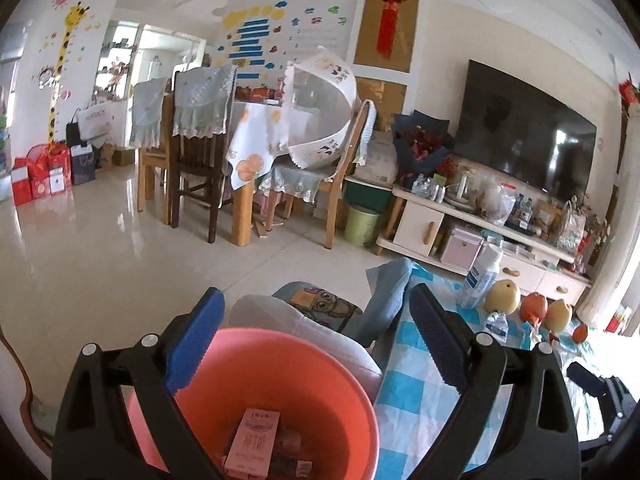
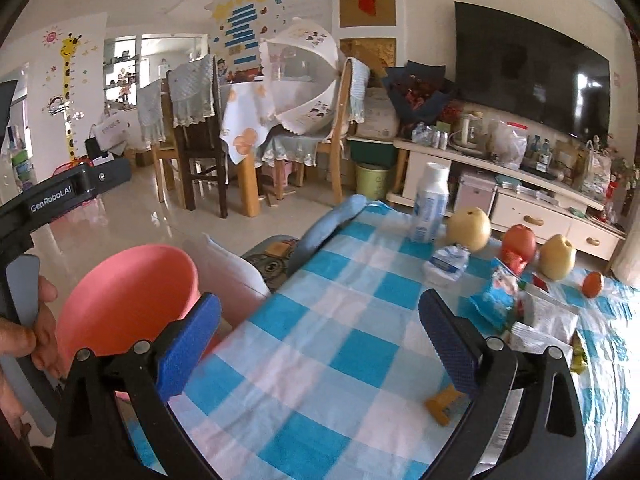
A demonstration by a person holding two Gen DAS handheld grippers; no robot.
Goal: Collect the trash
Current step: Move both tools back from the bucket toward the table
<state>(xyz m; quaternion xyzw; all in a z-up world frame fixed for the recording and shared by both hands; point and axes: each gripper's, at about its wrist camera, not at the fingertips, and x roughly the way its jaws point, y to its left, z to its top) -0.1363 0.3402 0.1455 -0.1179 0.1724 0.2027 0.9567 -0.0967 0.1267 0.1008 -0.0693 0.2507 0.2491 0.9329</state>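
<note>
- Two hand-held grippers are both spread wide and hold nothing: the left hand-held gripper (image 1: 316,344) hangs over the pink bin (image 1: 280,368), and the right hand-held gripper (image 2: 320,340) is over the checked cloth of the desk (image 2: 320,360).
- The bin stands just beside the desk edge and already has a pink carton (image 1: 254,446) inside. If a finger knocks its rim, I think it may tip and spill the trash on the floor.
- The white bottle (image 2: 430,204) stands upright near the pears (image 2: 469,223). A reach to it may roll the fruit, which is probably not trash.
- The blue snack wrapper (image 2: 496,300) and the white packets (image 2: 546,322) lie close together at the right; a wide grasp could take both, or push them off.
- The small yellow scrap (image 2: 442,402) lies flat, near the right finger. The pads may slide over it, or pinch the cloth and pull the things on it.
</note>
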